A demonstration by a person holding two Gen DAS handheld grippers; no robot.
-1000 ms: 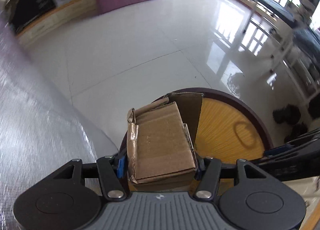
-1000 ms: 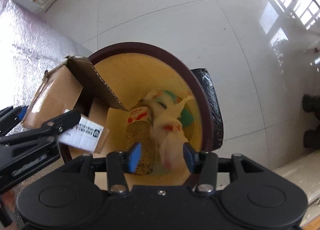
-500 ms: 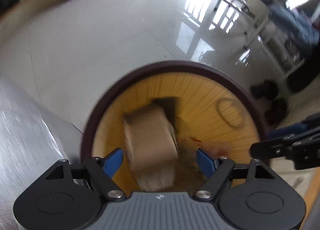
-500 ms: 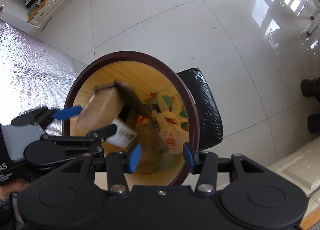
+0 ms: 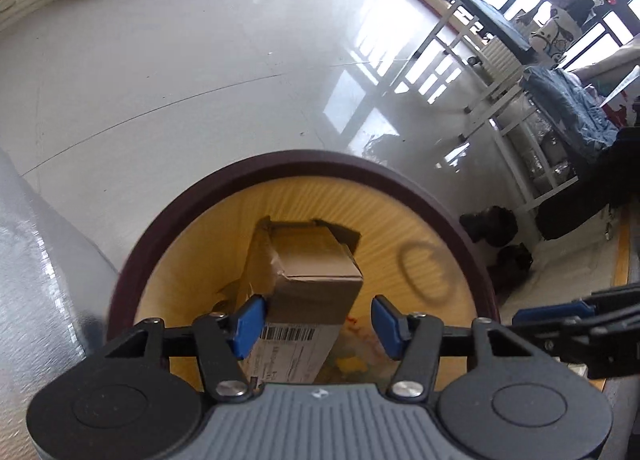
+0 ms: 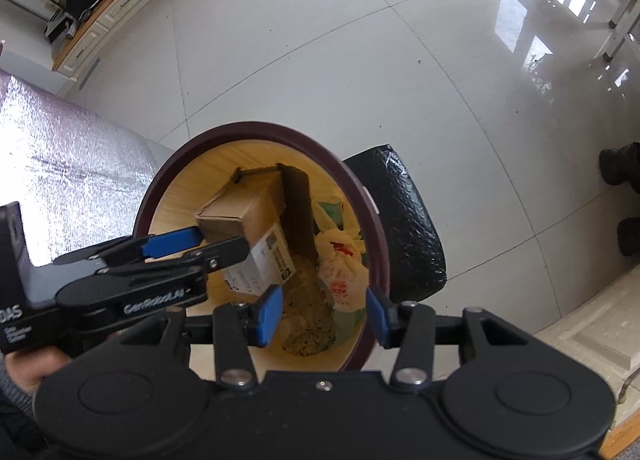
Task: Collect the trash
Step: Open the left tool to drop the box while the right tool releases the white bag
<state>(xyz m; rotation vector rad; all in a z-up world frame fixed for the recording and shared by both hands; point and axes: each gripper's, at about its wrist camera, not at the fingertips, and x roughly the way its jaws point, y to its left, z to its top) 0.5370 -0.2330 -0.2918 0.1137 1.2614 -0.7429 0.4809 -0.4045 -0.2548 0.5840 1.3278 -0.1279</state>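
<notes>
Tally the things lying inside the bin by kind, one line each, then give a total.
Cardboard box: 1
White plastic bag with red print: 1
Green wrapper or bag, mostly hidden: 1
Clear bottle or jar of pale granular stuff, hard to make out: 1
Total: 4 inside the bin; more may be hidden underneath.

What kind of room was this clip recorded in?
Most likely a home living area. A glossy tiled floor runs to low wooden cabinets along the wall, a white drying rack carries clothes by the window, and a round waste bin holds a cardboard box.
</notes>
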